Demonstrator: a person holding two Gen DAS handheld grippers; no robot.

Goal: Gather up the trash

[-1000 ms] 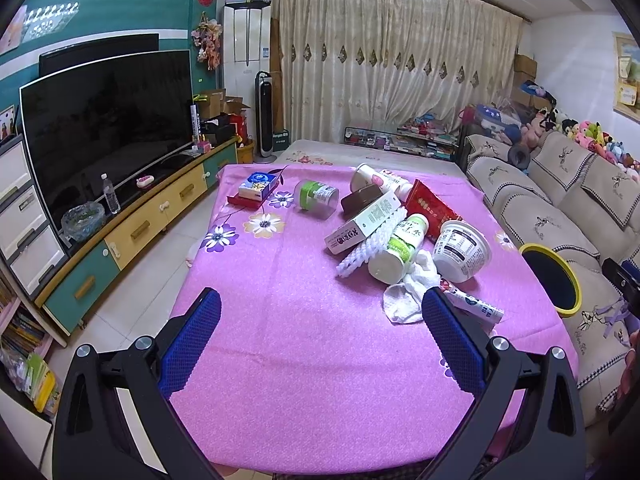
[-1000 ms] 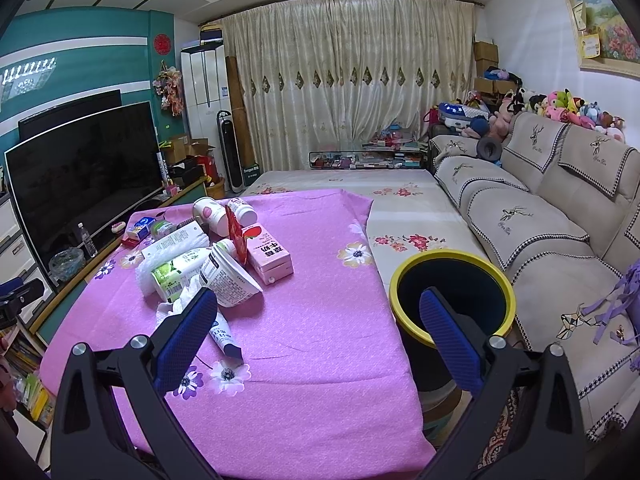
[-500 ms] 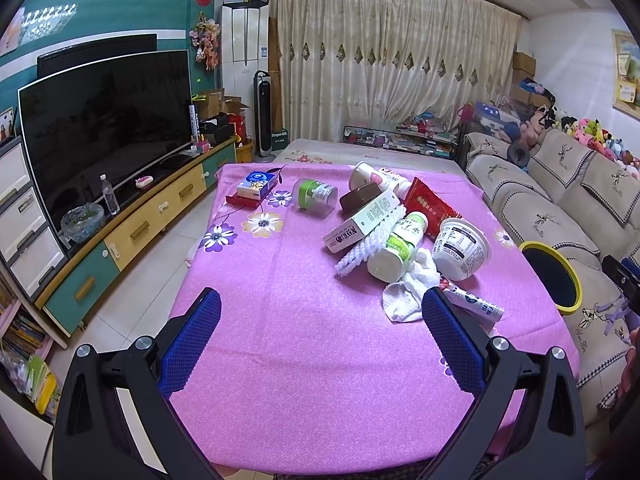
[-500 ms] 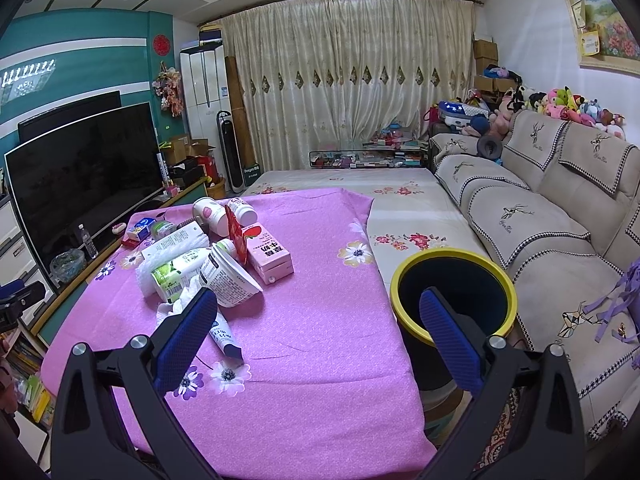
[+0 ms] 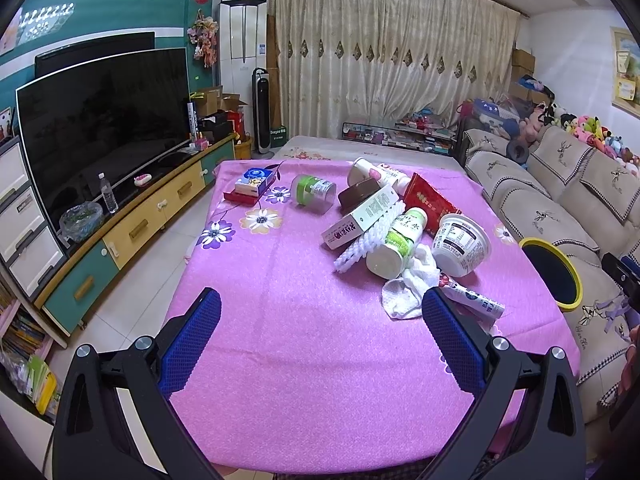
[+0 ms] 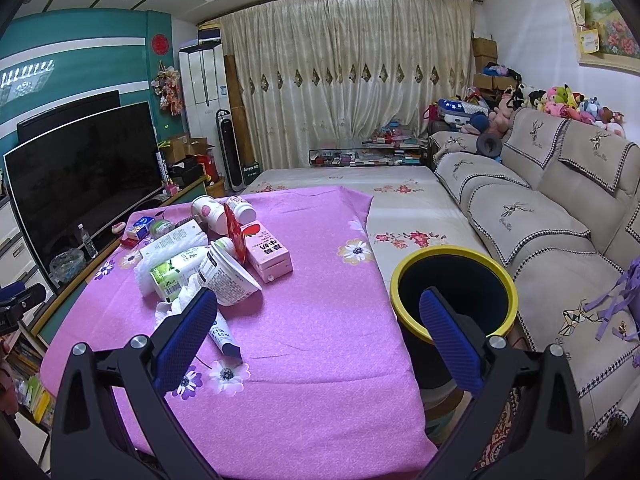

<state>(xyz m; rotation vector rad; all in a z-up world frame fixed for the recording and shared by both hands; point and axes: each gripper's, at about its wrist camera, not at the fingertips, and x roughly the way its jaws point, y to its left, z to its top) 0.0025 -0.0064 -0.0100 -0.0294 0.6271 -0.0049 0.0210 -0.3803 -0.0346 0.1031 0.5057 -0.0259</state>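
Now, left tongs (image 5: 320,312): released, empty, over near tabletop (image 5: 300,340).
Right tongs (image 6: 318,312): released, empty.
Trash (image 5: 400,224): heaped far right on tabletop.
Bin (image 6: 454,292): right of tabletop.
Risk: tugging one item could topple the heap; the bottle (image 5: 396,242) may roll.

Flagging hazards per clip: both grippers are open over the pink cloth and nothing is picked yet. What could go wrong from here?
1. The trash is heaped: the green-label bottle leans against the white cup and tissue, so pulling one may roll the others.
2. The yellow-rimmed bin stands off the table edge; a short drop could miss it.
3. The loose cloth may bunch under a low gripper.
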